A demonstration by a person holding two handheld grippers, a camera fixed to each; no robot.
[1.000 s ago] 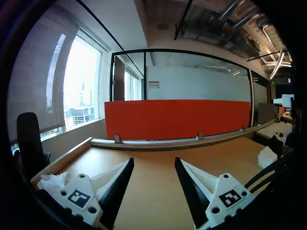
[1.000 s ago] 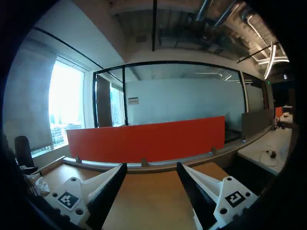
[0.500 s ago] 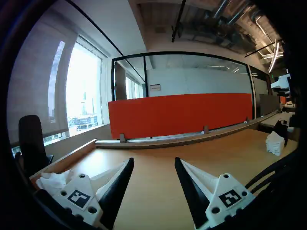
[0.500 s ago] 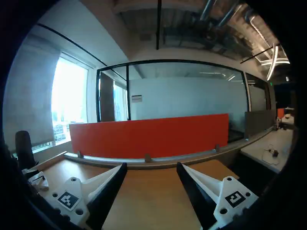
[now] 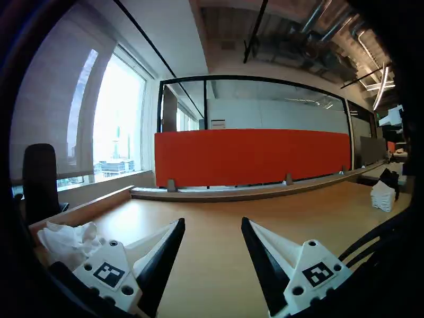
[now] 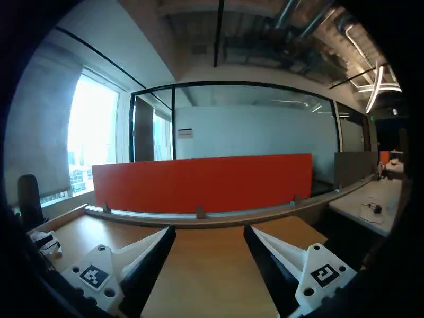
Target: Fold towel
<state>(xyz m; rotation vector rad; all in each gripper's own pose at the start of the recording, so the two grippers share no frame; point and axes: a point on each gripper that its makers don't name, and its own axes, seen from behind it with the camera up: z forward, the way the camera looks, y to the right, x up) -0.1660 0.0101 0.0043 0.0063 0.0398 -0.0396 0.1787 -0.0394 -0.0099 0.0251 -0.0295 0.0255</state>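
Note:
A crumpled white towel [image 5: 66,241] lies on the wooden desk [image 5: 212,222] at the left, just beyond my left gripper's left finger. My left gripper [image 5: 212,223] hovers low over the desk, open, with nothing between its fingers. A folded white stack of cloth [image 5: 382,195] stands at the desk's right edge. My right gripper [image 6: 208,230] is also open and empty above the wooden desk [image 6: 212,265]. A bit of crumpled white cloth [image 6: 45,239] shows at the far left in the right gripper view.
An orange divider panel [image 5: 252,156] runs along the desk's far edge and appears again [image 6: 201,183] in the right gripper view. A black chair [image 5: 40,180] stands at the left by the window. A white desk [image 6: 371,204] with cables lies to the right.
Both views have shifted slightly: the left gripper has sunk closer to desk level and turned, so the folded stack moved up and right. Both grippers stayed open.

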